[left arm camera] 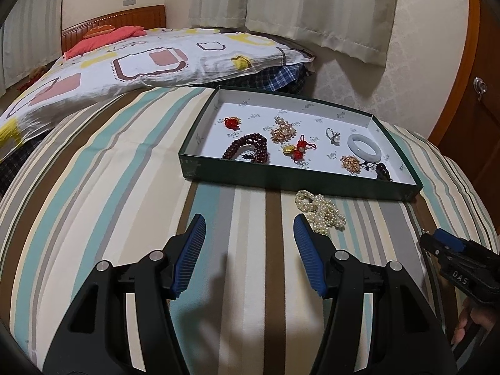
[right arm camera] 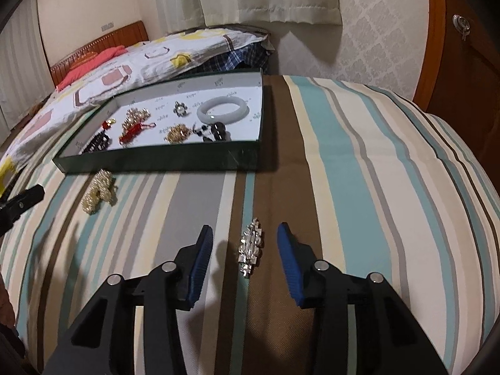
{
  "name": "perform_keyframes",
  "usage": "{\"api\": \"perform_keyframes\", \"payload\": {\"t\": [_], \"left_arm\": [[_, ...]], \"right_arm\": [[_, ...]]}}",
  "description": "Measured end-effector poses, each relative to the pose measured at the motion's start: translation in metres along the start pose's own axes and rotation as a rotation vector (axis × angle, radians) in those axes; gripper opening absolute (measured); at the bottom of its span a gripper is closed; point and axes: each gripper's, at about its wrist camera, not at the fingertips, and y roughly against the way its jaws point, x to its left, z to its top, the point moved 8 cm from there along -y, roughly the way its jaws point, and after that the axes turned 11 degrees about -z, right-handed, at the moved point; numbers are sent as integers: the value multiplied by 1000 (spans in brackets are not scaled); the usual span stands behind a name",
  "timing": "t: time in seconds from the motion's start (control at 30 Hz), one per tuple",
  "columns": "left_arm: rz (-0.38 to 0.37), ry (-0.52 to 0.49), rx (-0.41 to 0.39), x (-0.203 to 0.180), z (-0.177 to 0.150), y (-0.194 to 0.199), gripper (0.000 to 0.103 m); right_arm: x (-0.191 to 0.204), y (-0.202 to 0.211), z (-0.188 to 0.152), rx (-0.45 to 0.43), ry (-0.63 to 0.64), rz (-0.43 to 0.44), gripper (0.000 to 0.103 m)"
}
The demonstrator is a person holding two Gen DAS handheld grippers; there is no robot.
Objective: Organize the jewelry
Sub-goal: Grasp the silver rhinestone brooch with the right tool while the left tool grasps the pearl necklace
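Both wrist views down toward tray (left arm camera: 312,179)

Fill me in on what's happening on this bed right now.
A person holding a gripper in each hand is sorting jewelry into a green box on the striped bedspread. Most pieces already lie in it, including a white bangle and dark red beads. The right gripper is open, straddling a silver brooch without pressing it. The left gripper hangs open and empty beside a pearl necklace still outside the box.
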Motion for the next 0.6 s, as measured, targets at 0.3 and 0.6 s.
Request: {"api": "perform_keyframes", "payload": {"t": [0.3,0.6], "left_arm": [[-8,-3,8,-4,-1,-5,57],[-25,-4,31,-12,-4,-16,57]], "right_arm": [[0,-2,-6,17,13,-2,18],[9,1,6,-13,12,16,17]]}}
